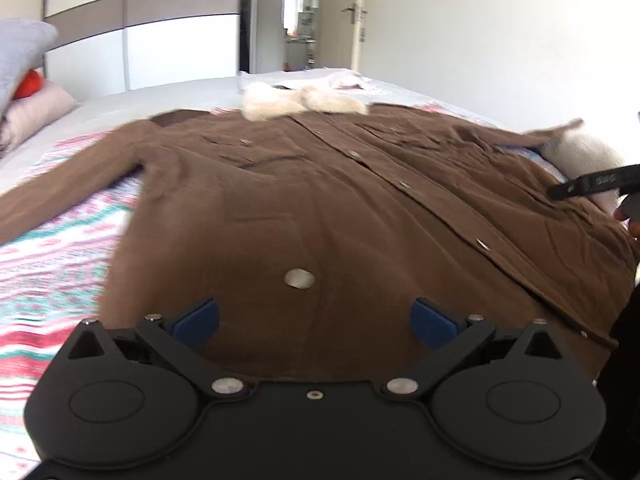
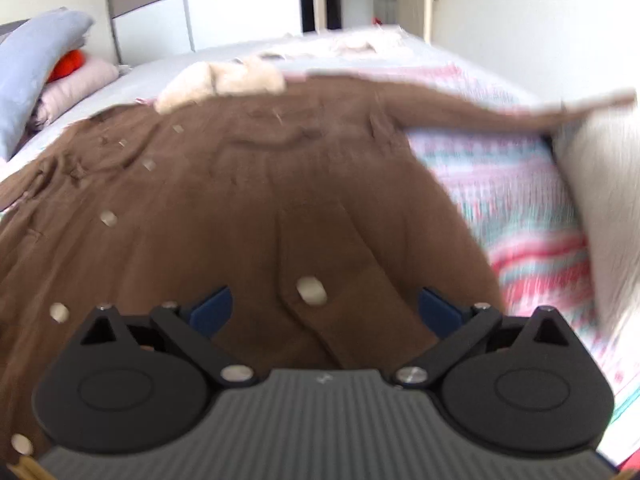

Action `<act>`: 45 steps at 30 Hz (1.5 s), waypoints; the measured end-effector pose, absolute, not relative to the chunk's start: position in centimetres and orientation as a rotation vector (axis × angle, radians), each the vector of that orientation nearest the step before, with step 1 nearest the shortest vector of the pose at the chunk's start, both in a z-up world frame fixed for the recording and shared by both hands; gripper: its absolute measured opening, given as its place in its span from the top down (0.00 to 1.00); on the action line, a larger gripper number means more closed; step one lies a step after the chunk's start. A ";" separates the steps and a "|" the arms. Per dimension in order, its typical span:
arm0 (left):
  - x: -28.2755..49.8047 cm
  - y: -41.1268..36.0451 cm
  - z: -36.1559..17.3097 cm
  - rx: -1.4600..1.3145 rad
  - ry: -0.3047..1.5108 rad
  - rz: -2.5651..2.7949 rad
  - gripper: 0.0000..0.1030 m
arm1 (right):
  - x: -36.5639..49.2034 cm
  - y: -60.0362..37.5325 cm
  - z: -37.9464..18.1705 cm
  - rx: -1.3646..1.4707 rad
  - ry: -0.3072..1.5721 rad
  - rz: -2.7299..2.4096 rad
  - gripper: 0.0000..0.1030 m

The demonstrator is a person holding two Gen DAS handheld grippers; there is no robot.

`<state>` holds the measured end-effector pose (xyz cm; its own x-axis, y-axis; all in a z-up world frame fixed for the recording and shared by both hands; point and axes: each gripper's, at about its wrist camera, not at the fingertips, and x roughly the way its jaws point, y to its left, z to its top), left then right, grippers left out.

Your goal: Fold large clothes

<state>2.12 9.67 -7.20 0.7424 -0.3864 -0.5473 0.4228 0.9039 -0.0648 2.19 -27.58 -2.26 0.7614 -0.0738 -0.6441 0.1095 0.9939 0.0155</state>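
A large brown coat [image 1: 320, 200] with a cream fur collar [image 1: 296, 104] lies flat and buttoned on the bed, sleeves spread to both sides. My left gripper [image 1: 316, 320] is open just above the coat's hem, its blue pads [image 1: 196, 320] wide apart, with nothing between them. My right gripper [image 2: 326, 312] is open too, over the coat [image 2: 240, 200] near its right hem, a round button [image 2: 311, 291] between its pads [image 2: 212, 312]. The collar shows in the right wrist view [image 2: 224, 80]. The right sleeve [image 2: 500, 108] stretches to the right.
The bed has a pink, teal and white patterned cover [image 1: 60, 272], also in the right wrist view [image 2: 528, 208]. Pillows and folded laundry [image 1: 28, 92] are piled at the far left. A pale cushion [image 2: 604, 200] lies at the right. A wardrobe [image 1: 160, 32] and an open door [image 1: 304, 16] stand beyond.
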 end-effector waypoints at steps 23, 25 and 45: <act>17.1 35.8 -10.3 -0.842 0.489 0.314 0.03 | 14.1 -22.5 -4.0 -0.037 0.706 0.091 0.01; 18.5 36.5 -10.3 -0.869 0.460 0.346 0.07 | 14.6 -22.5 -4.2 -0.030 0.709 0.090 0.00; 25.0 30.2 6.1 -0.769 0.067 0.284 0.93 | 15.5 -24.7 -3.3 0.061 0.651 0.028 0.00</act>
<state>24.96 30.19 6.07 0.9599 0.2286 -0.1625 -0.2770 0.6824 -0.6765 15.52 -24.65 -3.34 0.7949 0.0456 -0.6050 -0.0070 0.9978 0.0660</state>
